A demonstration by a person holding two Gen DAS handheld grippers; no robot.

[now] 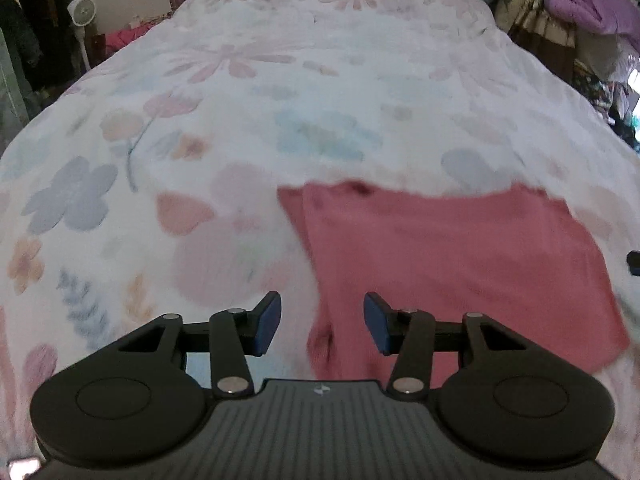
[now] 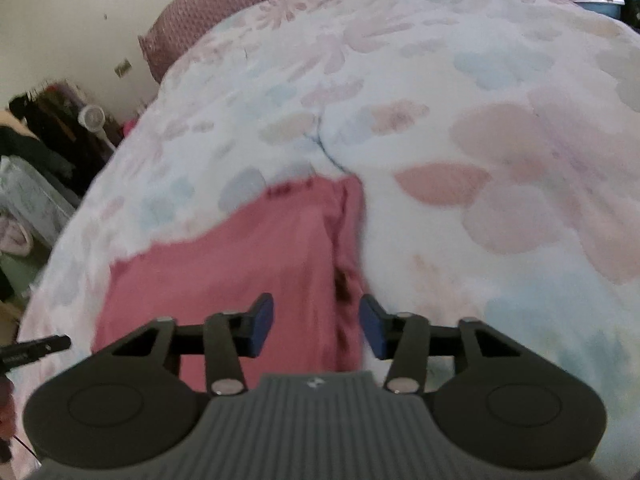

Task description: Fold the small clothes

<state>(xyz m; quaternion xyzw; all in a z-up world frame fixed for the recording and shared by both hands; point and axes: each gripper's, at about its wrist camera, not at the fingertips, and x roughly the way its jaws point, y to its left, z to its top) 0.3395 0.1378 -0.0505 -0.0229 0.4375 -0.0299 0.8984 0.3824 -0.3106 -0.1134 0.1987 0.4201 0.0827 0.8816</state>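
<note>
Pink garment lies flat on the floral bedspread, partly folded, one edge doubled over. Left tool and right tool hover above it, both released, blue pads apart, gripping nothing. No legible writing; frames blurred.

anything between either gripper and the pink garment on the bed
Nothing visible. The pink garment lies flat on the floral duvet, directly ahead of the open left gripper and the open right gripper. Its left edge runs between the left gripper's fingers, its right edge between the right's. Neither holds anything.
</note>
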